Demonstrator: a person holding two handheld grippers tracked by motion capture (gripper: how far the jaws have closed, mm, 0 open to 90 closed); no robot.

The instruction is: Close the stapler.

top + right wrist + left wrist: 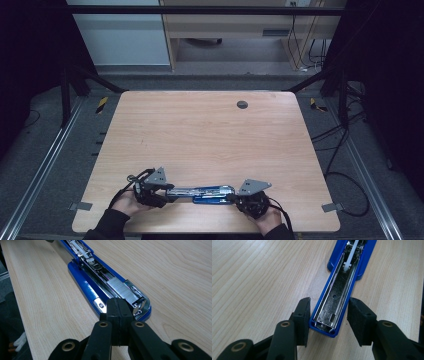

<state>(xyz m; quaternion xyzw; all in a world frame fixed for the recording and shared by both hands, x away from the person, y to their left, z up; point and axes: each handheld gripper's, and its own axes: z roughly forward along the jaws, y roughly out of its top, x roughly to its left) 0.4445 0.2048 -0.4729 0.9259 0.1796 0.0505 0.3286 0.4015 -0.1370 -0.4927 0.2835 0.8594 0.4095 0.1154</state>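
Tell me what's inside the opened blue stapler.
In the stapler, a strip of staples lies in the metal channel near the front. The flipped-open top's tray holds a white plastic pusher rod. The right gripper covers part of the front edge.

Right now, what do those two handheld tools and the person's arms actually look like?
Each gripper, left and right, is black, with two jaws ending in flat rubbery pads and brass-coloured pivot rings. A grey three-cornered plate with small dark marks sits on top, and black cables trail behind. The person wears dark long sleeves.
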